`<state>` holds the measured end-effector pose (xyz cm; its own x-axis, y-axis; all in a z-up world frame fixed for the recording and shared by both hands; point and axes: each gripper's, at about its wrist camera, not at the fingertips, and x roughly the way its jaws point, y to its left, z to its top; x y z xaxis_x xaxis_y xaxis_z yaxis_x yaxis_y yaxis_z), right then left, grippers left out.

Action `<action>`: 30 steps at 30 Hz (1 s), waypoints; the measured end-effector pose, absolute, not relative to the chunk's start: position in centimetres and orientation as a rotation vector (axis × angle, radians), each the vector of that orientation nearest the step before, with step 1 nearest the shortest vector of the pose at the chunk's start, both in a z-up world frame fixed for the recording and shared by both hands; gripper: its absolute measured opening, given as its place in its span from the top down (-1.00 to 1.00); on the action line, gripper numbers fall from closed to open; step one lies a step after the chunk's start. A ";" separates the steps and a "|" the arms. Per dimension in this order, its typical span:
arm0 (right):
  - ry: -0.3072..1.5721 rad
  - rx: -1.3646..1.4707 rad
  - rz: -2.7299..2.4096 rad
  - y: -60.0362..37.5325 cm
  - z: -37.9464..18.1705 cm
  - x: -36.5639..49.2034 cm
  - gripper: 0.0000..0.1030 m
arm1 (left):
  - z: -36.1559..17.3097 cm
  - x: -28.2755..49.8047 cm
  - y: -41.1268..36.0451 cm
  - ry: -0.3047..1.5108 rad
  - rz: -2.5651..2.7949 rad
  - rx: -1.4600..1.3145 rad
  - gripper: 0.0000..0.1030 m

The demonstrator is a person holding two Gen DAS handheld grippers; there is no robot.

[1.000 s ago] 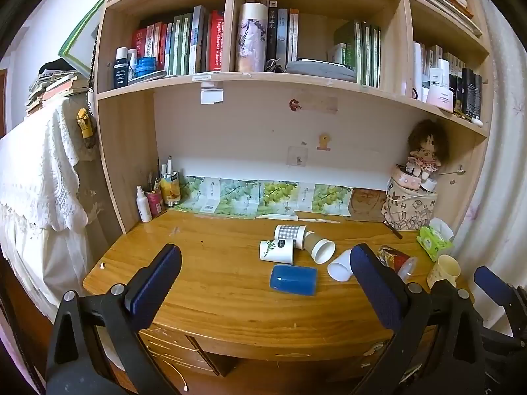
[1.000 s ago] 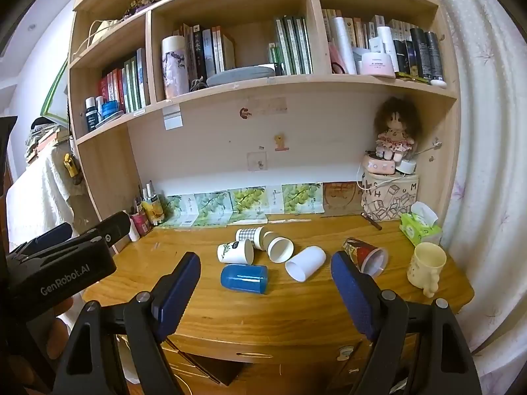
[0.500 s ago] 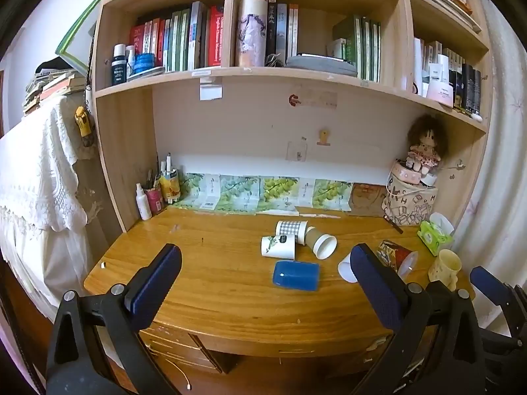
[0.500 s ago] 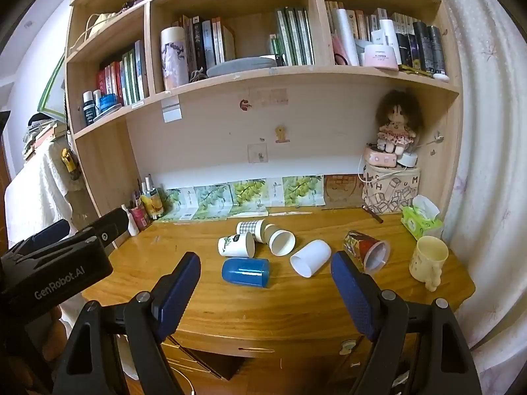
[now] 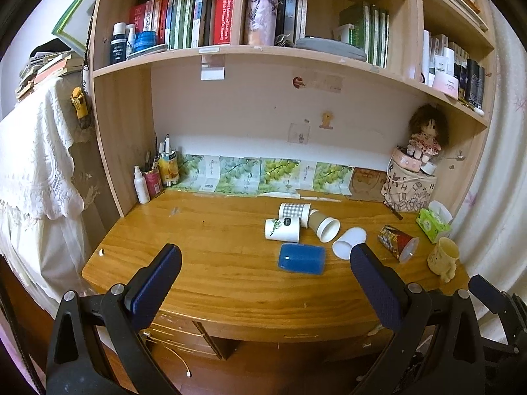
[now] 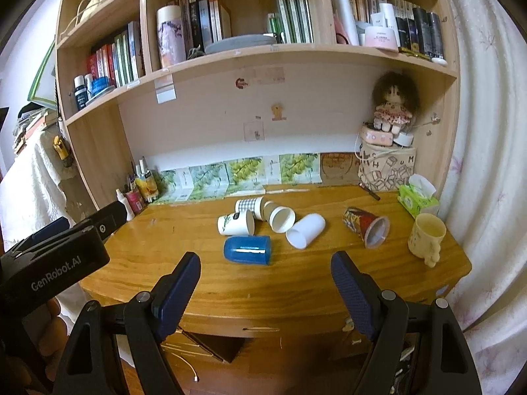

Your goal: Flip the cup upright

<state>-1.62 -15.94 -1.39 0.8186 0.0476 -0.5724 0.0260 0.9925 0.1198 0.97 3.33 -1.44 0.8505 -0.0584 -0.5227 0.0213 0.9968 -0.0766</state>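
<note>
Several cups lie on their sides on the wooden desk [image 5: 204, 263]: a blue cup [image 5: 301, 258] [image 6: 247, 250], a white leaf-print cup [image 5: 282, 229] [image 6: 235, 224], a checked cup [image 5: 294, 211] [image 6: 249, 204], a brown cup [image 5: 324, 225] [image 6: 279, 216], a plain white cup [image 5: 349, 243] [image 6: 305, 230] and a patterned dark cup [image 5: 397, 242] [image 6: 366, 227]. My left gripper [image 5: 263, 265] is open and empty, short of the desk's front edge. My right gripper [image 6: 265, 271] is open and empty, in front of the blue cup.
A yellow mug [image 6: 426, 235] stands upright at the desk's right end beside a green tissue pack [image 6: 416, 197]. A doll [image 6: 393, 105] sits on a box at the back right. Bottles and a pen pot [image 5: 153, 177] stand at the back left. Shelves of books hang above.
Both grippers have drifted slightly; the desk and cups sit a little higher and closer in both views. No cup has moved.
</note>
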 end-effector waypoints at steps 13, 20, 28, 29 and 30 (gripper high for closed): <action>0.647 0.132 0.033 -12.1 -1.2 -1.5 -0.59 | -2.0 1.2 7.1 0.576 -0.048 -0.073 -0.99; 0.654 0.118 0.059 -10.2 -1.3 -0.9 -0.59 | -2.2 1.8 8.7 0.578 -0.040 -0.103 -0.99; 0.684 0.138 0.076 -9.7 -1.8 0.7 -0.59 | -3.0 3.0 9.8 0.616 -0.008 -0.132 -0.99; 0.689 0.141 0.077 -9.6 -1.8 0.9 -0.59 | -3.1 3.1 9.8 0.621 -0.009 -0.135 -0.99; 0.693 0.143 0.077 -9.6 -1.9 1.1 -0.59 | -3.2 3.3 9.8 0.626 -0.009 -0.136 -0.99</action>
<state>1.05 -9.60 -1.94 0.7667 0.1181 -0.6310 -0.0228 0.9873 0.1572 3.34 9.85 -3.18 0.8106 -0.0492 -0.5835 -0.0328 0.9911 -0.1291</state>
